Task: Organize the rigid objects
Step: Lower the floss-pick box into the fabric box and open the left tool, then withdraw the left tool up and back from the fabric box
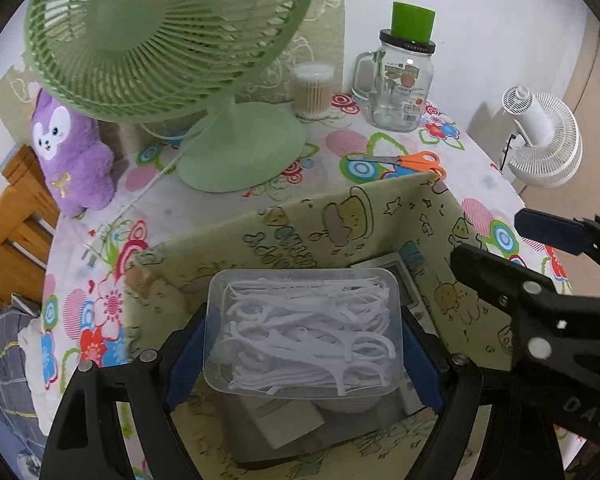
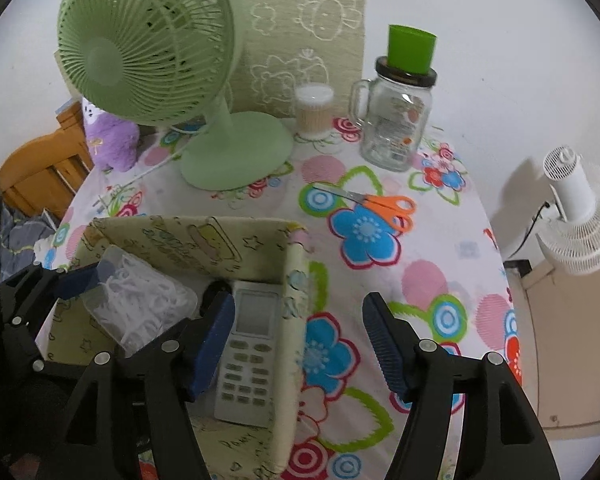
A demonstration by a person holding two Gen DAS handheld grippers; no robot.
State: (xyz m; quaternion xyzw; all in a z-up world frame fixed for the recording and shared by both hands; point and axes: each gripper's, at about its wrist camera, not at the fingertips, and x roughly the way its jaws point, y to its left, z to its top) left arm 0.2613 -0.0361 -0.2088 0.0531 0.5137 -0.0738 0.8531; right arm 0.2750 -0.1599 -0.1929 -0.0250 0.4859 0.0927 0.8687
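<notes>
- Clear plastic floss-pick box sits between the blue pads of the left gripper, which grips it by its two short sides, above the inside of the fabric storage bin.
- Left wrist view shows the box hanging over items already in the bin: a white block-shaped item and part of the remote control. Whether the box touches them cannot be told.
- Right gripper stands released, nothing between its pads; one finger is inside the bin beside the remote, the other outside over the flowered tablecloth. The remote lies flat against the bin's right wall.
- Judged step: lowering the floss-pick box into the bin. Recommended: bring it down level into the free space on the left half, clear of the remote, and let go only once it rests on something firm.
- Risk, as judged: the box's lid seating is not visible; tilting it could spill picks. The soft bin walls may fold if a finger catches the rim.
- The right gripper should draw clear of the bin's right wall so the two tools do not collide.
- Remaining on the tabletop, near its far edge: orange-handled scissors, glass mug jar and cotton-swab tub.
</notes>
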